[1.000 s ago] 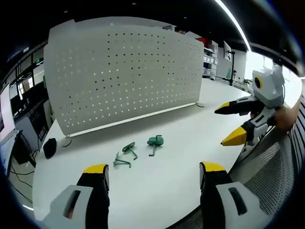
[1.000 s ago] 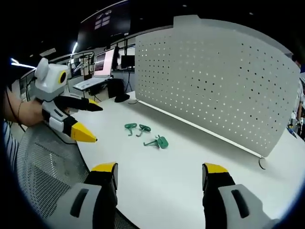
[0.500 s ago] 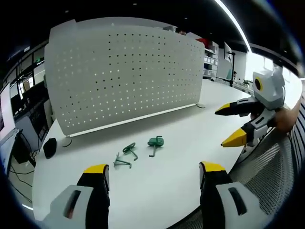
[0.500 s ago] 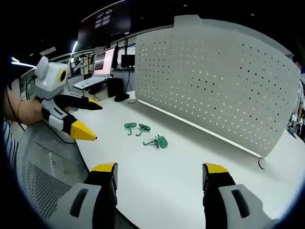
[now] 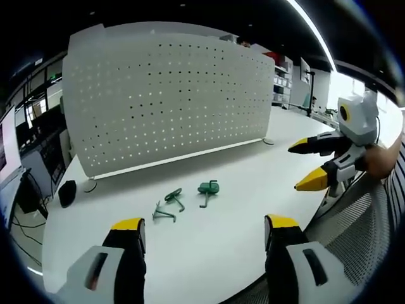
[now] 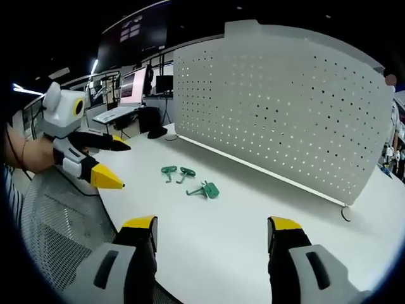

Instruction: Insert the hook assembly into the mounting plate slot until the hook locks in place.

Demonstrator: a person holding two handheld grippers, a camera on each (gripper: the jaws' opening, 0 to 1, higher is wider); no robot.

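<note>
Three green hooks lie loose on the white table: one [image 5: 162, 214] at the left, one [image 5: 173, 197] in the middle, one with a broad clip [image 5: 207, 189] at the right. In the right gripper view the same hooks [image 6: 188, 179] lie mid-table. Behind them stands a white perforated mounting plate [image 5: 164, 101], upright [image 6: 285, 107]. My left gripper [image 5: 204, 229] is open and empty, well short of the hooks. My right gripper [image 6: 211, 227] is open and empty too. Each appears in the other's view: right gripper [image 5: 315, 164], left gripper [image 6: 111, 163], jaws apart.
A mesh chair back [image 5: 354, 221] sits at the table's near edge [image 6: 57, 228]. A dark mouse-like object [image 5: 66, 192] lies by the plate's left foot. Desks with monitors [image 6: 136, 85] stand behind. A hand [image 6: 25, 155] holds the left gripper.
Both views have shifted slightly as the hands moved. The hooks and plate lie as before, and both grippers stay open.
</note>
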